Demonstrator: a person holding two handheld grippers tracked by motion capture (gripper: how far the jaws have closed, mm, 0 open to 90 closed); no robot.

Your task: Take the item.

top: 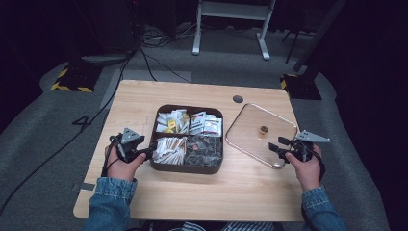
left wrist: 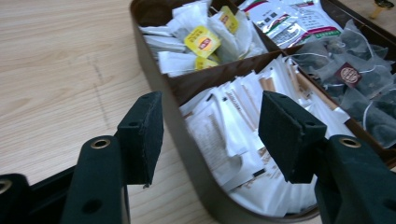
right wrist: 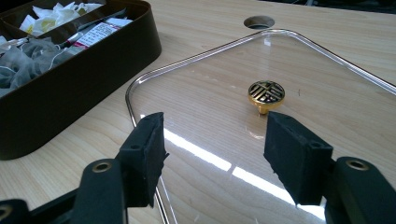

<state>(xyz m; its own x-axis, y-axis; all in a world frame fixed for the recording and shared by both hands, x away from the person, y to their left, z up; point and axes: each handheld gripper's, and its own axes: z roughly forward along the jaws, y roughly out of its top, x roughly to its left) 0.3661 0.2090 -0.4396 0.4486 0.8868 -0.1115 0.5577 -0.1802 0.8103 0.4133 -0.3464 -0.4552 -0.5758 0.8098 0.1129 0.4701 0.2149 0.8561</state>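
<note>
At the lower left of the high view, the left gripper [top: 146, 153] sits in the person's left hand [top: 124, 163] just beside the left wall of the brown box [top: 185, 168], which stands at the centre of the table [top: 192, 197]. In the left gripper view its jaws stand apart with nothing pressed between them; one pad hangs outside the box over bare wood, the other over the white sachets [left wrist: 233, 135] in the nearest compartment, so the jaws straddle the box wall [left wrist: 187, 144]. At the lower right of the high view, the right gripper [top: 275, 148] in the right hand [top: 305, 166] points at the near edge of the glass lid [top: 245, 130], which lies flat on the table just to the right of the box. In the right gripper view its jaws are likewise apart and empty, poised above the lid's near rim [right wrist: 161, 196], with the gold knob [right wrist: 265, 93] standing upright at mid-frame beyond them. Farther back in the box, the upper compartments hold tea bags with yellow tags [left wrist: 203, 41] and printed packets [left wrist: 285, 21], and dark mesh bags [left wrist: 359, 88] fill the right-hand compartment. A round hole [right wrist: 259, 21] pierces the tabletop beyond the lid.
</note>
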